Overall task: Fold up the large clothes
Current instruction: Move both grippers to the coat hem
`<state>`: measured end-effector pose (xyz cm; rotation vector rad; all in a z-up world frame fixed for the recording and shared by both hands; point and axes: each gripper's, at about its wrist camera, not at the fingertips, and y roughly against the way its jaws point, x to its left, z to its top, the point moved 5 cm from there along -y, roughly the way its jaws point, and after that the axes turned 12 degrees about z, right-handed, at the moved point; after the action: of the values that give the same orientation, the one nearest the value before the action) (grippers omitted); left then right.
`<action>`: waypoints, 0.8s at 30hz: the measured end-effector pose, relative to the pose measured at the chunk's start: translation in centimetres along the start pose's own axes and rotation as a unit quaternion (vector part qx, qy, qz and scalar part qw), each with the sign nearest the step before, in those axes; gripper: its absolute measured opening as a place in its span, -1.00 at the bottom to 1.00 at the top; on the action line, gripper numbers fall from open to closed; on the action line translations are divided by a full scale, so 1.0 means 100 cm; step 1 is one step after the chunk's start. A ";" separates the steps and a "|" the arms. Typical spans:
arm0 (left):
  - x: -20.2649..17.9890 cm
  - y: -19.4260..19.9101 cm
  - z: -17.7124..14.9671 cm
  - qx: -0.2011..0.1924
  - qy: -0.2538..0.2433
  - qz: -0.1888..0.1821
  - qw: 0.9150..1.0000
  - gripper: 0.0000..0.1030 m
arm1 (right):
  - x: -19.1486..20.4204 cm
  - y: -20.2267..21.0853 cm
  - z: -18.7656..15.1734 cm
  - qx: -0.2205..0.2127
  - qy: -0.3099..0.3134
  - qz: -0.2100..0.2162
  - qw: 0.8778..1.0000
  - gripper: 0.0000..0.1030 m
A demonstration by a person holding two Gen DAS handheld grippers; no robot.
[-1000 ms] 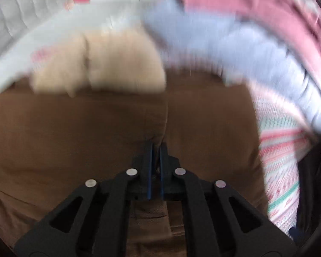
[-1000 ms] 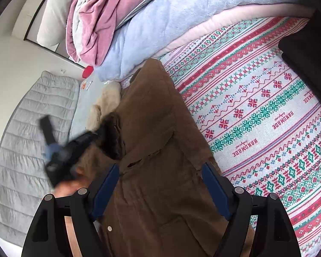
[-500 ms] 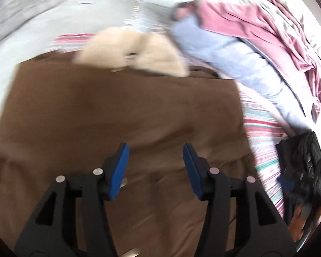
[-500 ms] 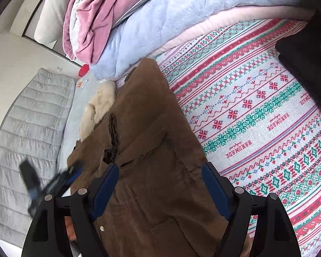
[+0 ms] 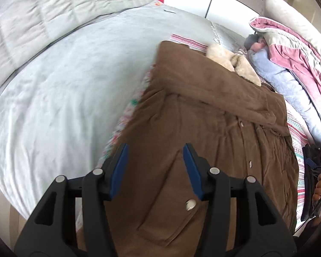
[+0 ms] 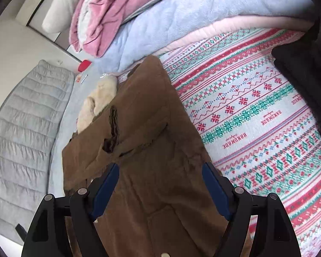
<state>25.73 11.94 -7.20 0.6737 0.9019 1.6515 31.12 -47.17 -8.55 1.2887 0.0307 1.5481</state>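
left hand-held gripper (image 5: 154, 167) shifted off brown coat (image 5: 203, 128), jaws parted, empty | right hand-held gripper (image 6: 160, 184) wide, empty

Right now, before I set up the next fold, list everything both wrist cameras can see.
brown coat: one, brown, lying on the patterned blanket, one sleeve folded across its front
fur collar: one, cream, at the coat's far end
patterned blanket: one, white with red and green bands, under the coat
grey bedspread: one, pale grey, beside the coat
quilted grey panel: one, grey, along the bed's edge
piled bedding: a heap, pink and light blue, beyond the collar
red object: one, small, past the collar; too small to identify
dark garment: one, black, on the blanket's far side
left gripper: black with blue pads, open over the coat's hem, holding nothing
right gripper: black with blue pads, open above the coat, holding nothing
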 end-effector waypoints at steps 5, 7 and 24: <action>0.025 -0.001 -0.029 0.007 0.006 -0.011 1.000 0.06 | 0.005 0.024 -0.021 0.001 0.048 -0.021 0.999 0.57; 0.036 -0.001 -0.041 0.013 0.010 -0.016 1.000 0.06 | 0.003 0.034 -0.030 0.003 0.062 -0.027 0.998 0.57; 0.104 0.017 -0.125 0.043 0.039 -0.064 0.996 0.06 | -0.079 0.103 -0.171 0.050 0.036 -0.029 0.998 0.56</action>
<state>12.16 19.00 -12.84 0.5994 1.0552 1.5399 10.61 -47.57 -14.96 1.2989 0.1925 1.5579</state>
